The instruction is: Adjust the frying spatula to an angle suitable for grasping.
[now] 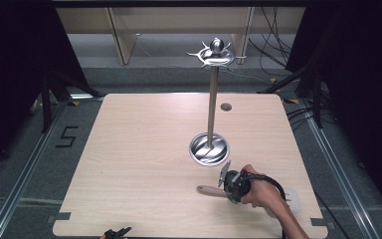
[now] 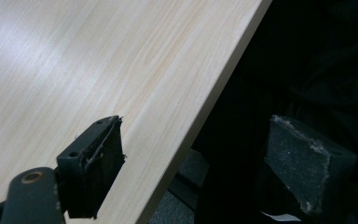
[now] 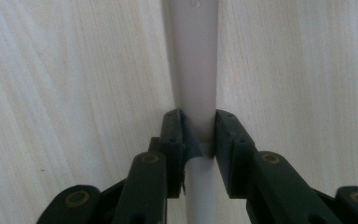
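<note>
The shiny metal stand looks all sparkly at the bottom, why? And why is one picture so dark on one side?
High view: the stand's round base mirrors the room light in bright streaks. Left gripper view: the table is lit, but past its edge everything falls into deep shadow. Right gripper view: the pale handle looks soft and slightly blurred up close.

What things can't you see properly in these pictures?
- The far end of the pale handle: in the right gripper view the top edge cuts it off; in the high view the right gripper and hand cover its other end.
- The left gripper: the high view's bottom edge cuts it.
- The stand's top hooks: too small in the high view.
</note>
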The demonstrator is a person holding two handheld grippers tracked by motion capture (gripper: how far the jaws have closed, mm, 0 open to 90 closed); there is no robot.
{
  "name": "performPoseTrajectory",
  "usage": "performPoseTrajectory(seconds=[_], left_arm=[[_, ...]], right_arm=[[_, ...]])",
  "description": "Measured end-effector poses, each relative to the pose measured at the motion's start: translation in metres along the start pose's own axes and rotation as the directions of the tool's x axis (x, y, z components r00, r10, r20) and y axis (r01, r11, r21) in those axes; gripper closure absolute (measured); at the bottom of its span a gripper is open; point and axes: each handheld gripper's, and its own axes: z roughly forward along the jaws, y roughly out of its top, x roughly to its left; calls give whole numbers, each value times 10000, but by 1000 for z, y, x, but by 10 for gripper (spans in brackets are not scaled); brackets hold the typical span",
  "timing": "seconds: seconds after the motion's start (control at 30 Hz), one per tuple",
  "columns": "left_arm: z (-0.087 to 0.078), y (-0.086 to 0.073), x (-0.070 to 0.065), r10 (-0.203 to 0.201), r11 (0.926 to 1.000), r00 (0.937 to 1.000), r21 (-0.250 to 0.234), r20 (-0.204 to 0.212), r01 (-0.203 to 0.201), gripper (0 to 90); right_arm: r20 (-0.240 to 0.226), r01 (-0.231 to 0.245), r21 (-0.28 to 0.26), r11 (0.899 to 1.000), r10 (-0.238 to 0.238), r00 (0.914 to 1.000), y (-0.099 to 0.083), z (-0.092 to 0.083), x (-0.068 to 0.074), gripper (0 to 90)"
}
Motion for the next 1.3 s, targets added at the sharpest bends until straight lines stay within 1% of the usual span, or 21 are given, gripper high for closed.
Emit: performPoseTrajectory(seconds=[0.03, 0.07, 0.1, 0.13, 0.2, 0.27, 0.33, 0.4, 0.5, 0.57, 0.63, 0.77, 0.8, 0.83, 0.87, 0.9, 0.93, 1.03, 1.07, 1.13, 1.3], left_arm=[[-1, 0, 1, -3, 10000, 9999, 12, 118, 3, 181], [-2, 0, 1, -18, 10000, 9999, 40, 120, 17, 181], [-2, 0, 1, 11, 10000, 10000, 36, 27, -11, 181], [-2, 0, 1, 3, 10000, 10000, 39, 59, -4, 180], [-2, 0, 1, 5, 10000, 10000, 26, 37, -5, 180], [-2, 0, 1, -7, 10000, 10000, 17, 44, 7, 181], [-2, 0, 1, 3, 10000, 10000, 14, 7, -3, 181], [-3, 0, 1, 10, 10000, 10000, 11, -25, -9, 181], [-2, 0, 1, 20, 10000, 9999, 9, 131, -20, 181], [-3, 0, 2, 21, 10000, 9998, 68, 211, -22, 181], [-3, 0, 2, 12, 10000, 9999, 53, 103, -13, 181], [-3, 0, 2, 21, 10000, 10000, 43, -46, -21, 181], [-3, 0, 2, 39, 10000, 10000, 65, -52, -39, 181], [-3, 0, 2, 29, 10000, 10000, 42, -39, -29, 181], [-3, 0, 1, 6, 10000, 10000, 3, 12, -6, 181], [-4, 0, 2, 10, 10000, 10000, -20, -25, -10, 181], [-4, 0, 2, 10, 10000, 10000, -20, -25, -10, 181], [-3, 0, 2, 74, 9999, 10000, 93, -27, -74, 181], [-3, 0, 2, 65, 9999, 10000, 89, -18, -64, 181], [-3, 0, 2, 51, 9999, 10000, 93, -50, -50, 181], [-3, 0, 2, 45, 9999, 9999, 101, -107, -44, 181]], right_arm=[[114, 469, -157, 9988, -468, 9988, -1, 1, -5, 747], [114, 469, -157, 9988, -468, 9988, -1, 1, -5, 747], [56, 82, -175, 9998, -81, 10000, -1, -1, -3, 747], [164, 560, -319, 9979, -555, 9983, -4, -1, -8, 747], [-12, -415, -507, 9978, 415, 9991, -7, -8, -5, 748], [5, -671, -688, 9954, 673, 9977, -8, -8, -5, 748], [93, -204, -1093, 9938, 215, 9997, -12, -11, -11, 748], [119, -175, -1280, 9916, 192, 9997, -16, -17, -14, 748], [451, -269, -2329, 9721, 384, 9982, -25, -22, -20, 749], [417, -575, -2437, 9682, 697, 9967, -27, -24, -20, 749], [586, -687, -2957, 9528, 899, 9942, -32, -28, -23, 749], [700, -750, -3263, 9423, 1032, 9922, -37, -34, -25, 749], [533, -1060, -3266, 9392, 1303, 9900, -39, -37, -25, 750], [662, -1218, -3667, 9223, 1565, 9855, -42, -40, -26, 750], [662, -1218, -3667, 9223, 1565, 9855, -42, -40, -26, 750], [598, -1302, -4150, 9005, 1697, 9837, -47, -43, -28, 750], [598, -1302, -4150, 9005, 1697, 9837, -47, -43, -28, 750], [632, -1472, -4570, 8772, 1971, 9783, -53, -48, -30, 750], [313, -1650, -4773, 8631, 2044, 9784, -56, -51, -30, 750], [313, -1533, -4906, 8578, 1931, 9807, -60, -55, -32, 750], [331, -1651, -5527, 8169, 2195, 9750, -66, -63, -35, 750]])
